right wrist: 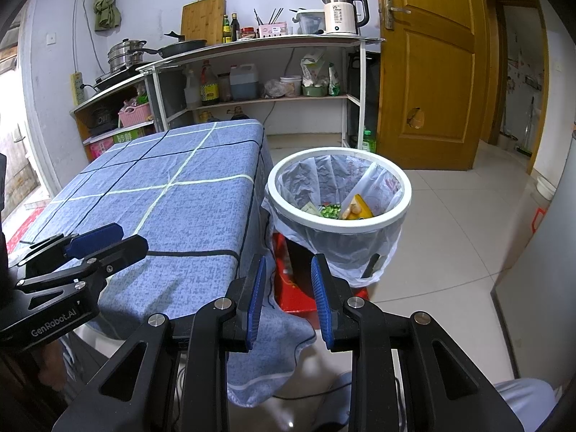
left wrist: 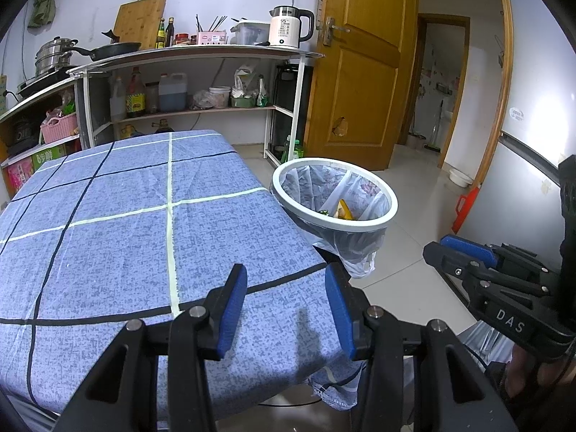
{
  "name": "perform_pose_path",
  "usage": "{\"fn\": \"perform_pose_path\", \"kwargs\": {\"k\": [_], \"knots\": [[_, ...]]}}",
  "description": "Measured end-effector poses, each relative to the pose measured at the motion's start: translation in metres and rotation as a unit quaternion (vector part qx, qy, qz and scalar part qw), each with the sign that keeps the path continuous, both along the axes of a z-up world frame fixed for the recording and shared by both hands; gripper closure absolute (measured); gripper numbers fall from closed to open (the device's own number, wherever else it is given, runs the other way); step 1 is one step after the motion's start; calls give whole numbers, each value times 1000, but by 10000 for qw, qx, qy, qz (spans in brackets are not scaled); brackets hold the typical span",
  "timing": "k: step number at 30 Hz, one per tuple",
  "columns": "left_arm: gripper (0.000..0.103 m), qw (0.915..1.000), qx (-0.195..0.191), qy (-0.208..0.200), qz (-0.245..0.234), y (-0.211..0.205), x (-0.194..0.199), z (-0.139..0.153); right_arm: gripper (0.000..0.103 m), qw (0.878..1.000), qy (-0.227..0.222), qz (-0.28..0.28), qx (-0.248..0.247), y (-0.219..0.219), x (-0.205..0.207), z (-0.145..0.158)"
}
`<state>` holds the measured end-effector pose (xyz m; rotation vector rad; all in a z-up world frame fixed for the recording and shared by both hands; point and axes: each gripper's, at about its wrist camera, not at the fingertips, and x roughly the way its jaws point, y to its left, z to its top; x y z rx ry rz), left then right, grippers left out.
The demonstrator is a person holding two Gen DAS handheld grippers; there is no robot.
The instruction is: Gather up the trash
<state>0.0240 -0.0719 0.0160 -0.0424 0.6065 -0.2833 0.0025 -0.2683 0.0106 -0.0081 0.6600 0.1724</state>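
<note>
A white-rimmed trash bin [left wrist: 374, 226] [right wrist: 392, 216] lined with a clear bag stands right of the table on a red stool [right wrist: 298, 288]. Yellow, green and pale wrappers [right wrist: 345, 210] lie inside it; they also show in the left wrist view [left wrist: 342, 210]. The table carries a blue checked cloth [left wrist: 144, 223] [right wrist: 187, 208] with nothing on it. My left gripper [left wrist: 286, 309] is open and empty above the table's near right corner; it also shows in the right wrist view [right wrist: 108, 239]. My right gripper [right wrist: 288, 298] is open and empty, in front of the bin; the left wrist view [left wrist: 450, 248] shows it too.
Kitchen shelves [left wrist: 187, 111] with bottles, pans and a kettle [right wrist: 342, 12] stand behind the table. A wooden door [right wrist: 428, 72] stands open at the right. A grey cabinet [right wrist: 540, 270] is at the far right. Tiled floor [right wrist: 439, 252] surrounds the bin.
</note>
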Motion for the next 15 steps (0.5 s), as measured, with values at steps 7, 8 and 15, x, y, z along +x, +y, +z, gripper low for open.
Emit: {"fn": "perform_pose_path", "kwargs": {"k": [7, 8, 15], "knots": [[56, 10000, 61, 23, 15, 0, 1, -4, 76, 10000, 23, -13, 3, 0, 1, 0], [56, 10000, 53, 22, 10, 1, 1, -4, 76, 10000, 18, -12, 5, 0, 1, 0], [56, 10000, 31, 10, -57, 0, 0, -3, 76, 10000, -6, -9, -1, -1, 1, 1]]}}
